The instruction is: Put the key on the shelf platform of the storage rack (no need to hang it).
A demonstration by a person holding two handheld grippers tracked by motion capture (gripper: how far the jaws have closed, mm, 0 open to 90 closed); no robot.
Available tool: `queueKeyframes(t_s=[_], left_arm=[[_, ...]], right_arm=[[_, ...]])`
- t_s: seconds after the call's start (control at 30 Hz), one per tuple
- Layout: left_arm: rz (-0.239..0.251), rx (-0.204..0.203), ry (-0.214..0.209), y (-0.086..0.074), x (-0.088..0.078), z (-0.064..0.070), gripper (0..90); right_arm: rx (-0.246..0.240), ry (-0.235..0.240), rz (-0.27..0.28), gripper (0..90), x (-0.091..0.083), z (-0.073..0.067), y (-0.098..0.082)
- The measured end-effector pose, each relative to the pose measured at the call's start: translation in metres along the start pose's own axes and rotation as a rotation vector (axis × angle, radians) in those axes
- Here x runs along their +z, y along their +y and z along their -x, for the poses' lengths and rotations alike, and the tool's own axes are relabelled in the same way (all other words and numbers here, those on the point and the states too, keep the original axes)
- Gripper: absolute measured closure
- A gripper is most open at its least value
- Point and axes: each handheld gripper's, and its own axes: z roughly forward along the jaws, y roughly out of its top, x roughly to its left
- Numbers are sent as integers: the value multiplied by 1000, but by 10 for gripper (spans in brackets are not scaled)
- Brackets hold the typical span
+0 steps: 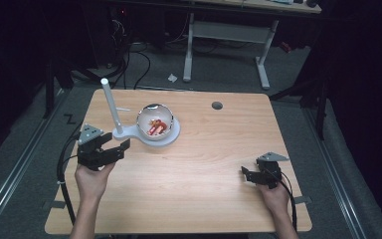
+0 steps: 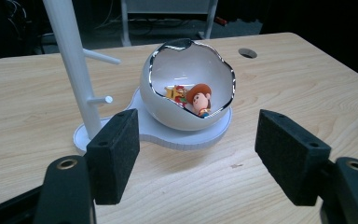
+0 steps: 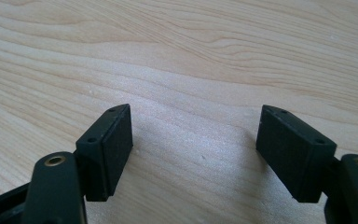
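Note:
A white egg-shaped bowl (image 1: 155, 119) (image 2: 186, 88) with a silver broken rim stands on a white base (image 1: 171, 135) (image 2: 186, 136) at the table's middle-left. Inside lie small toy figures (image 1: 155, 127), one with brown hair and a red cap (image 2: 199, 99). A white post (image 1: 110, 107) (image 2: 72, 60) with short pegs rises from the same base. My left gripper (image 1: 119, 149) (image 2: 196, 156) is open, just short of the base, nothing between its pads. My right gripper (image 1: 246, 175) (image 3: 193, 151) rests open low over bare wood at the front right.
The wooden table (image 1: 219, 149) has a round cable hole (image 1: 217, 105) (image 2: 247, 52) at the back. Behind it stands a white desk frame (image 1: 226, 37) on grey floor. Cables trail on the floor at the left.

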Motion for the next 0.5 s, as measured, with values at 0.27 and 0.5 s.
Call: queueKeyframes(t_s=[0.27, 0.5], left_arm=[[7, 4, -19, -5, -3, 7, 308], [-3, 15, -31, -12, -2, 14, 308]], right_arm=[[0, 0, 0, 270, 0, 0, 0], [0, 0, 0, 270, 0, 0, 0]])
